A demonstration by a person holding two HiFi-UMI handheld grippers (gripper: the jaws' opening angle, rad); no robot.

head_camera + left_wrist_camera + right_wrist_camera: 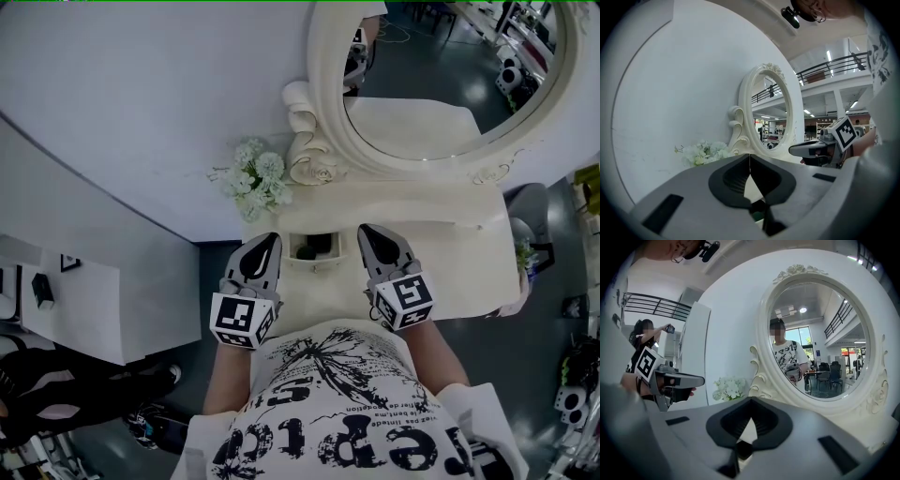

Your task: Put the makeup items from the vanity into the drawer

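1. Left tongs: the grey jaws are together, tips meeting in one thin line, with nothing between them. They are held nearly level, just left of the open drawer, with the marker cube at the rear, near the person's body.
2. Right tongs: the jaws are also pressed together and grip nothing. They sit just right of the drawer, level with the left pair and roughly parallel to it. Each gripper view shows the other tongs alongside, apart from its own.
3. Small cream drawer in the front of the cream vanity table: pulled out, its compartment lies open between the two tongs.
4. Dark small items: they lie inside the drawer compartment. They are too small to say what kind or how many. Neither pair of tongs touches them.
5. Oval mirror in a carved cream frame: stands upright at the back of the table, against the white wall.
6. Bunch of white artificial flowers: sits at the table's left rear corner, just beside the scrolled foot of the mirror frame.
7. White T-shirt with black print: worn by the person standing at the table front, directly behind both tongs.
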